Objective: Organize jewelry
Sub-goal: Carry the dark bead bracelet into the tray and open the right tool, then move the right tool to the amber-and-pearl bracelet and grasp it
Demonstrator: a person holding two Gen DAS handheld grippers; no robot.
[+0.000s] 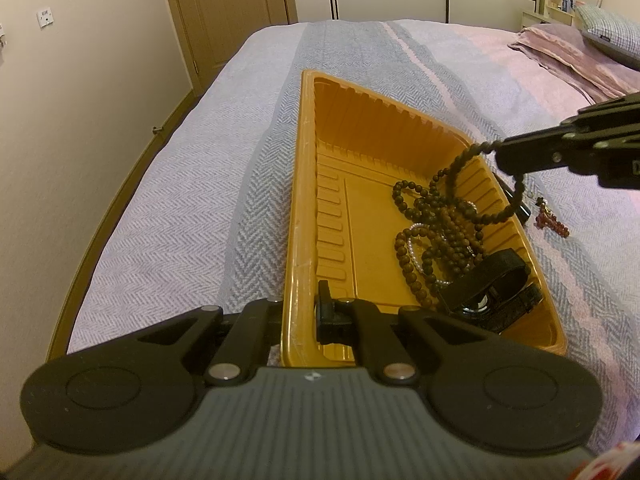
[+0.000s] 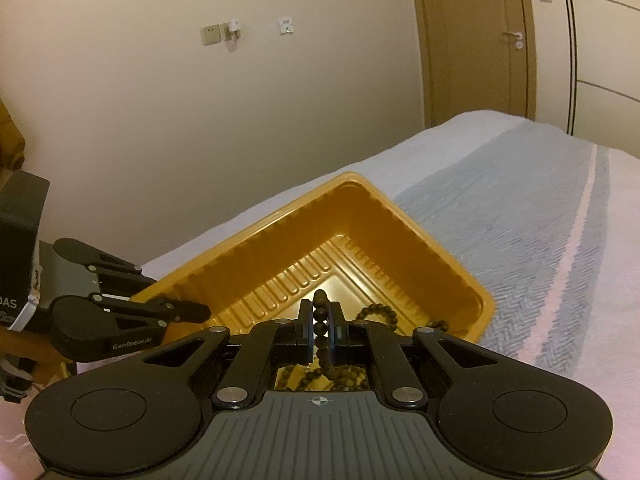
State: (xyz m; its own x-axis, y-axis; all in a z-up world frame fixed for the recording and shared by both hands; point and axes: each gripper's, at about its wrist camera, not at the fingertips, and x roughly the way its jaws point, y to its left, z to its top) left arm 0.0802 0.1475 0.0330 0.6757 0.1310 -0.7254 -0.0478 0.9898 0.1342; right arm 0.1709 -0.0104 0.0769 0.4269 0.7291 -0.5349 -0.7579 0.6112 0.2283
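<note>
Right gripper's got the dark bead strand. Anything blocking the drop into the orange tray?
Nothing visible. The right gripper is shut on the dark bead strand, which hangs over the orange tray near its right rim. Other bead strands and a black watch lie beneath, but the tray floor to their left is bare.

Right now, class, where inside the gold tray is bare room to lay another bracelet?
The tray's far half, bordered by its ribbed walls, is bare. The near right corner is crowded with bead strands and a black watch. The left tongs pinch the near rim.
</note>
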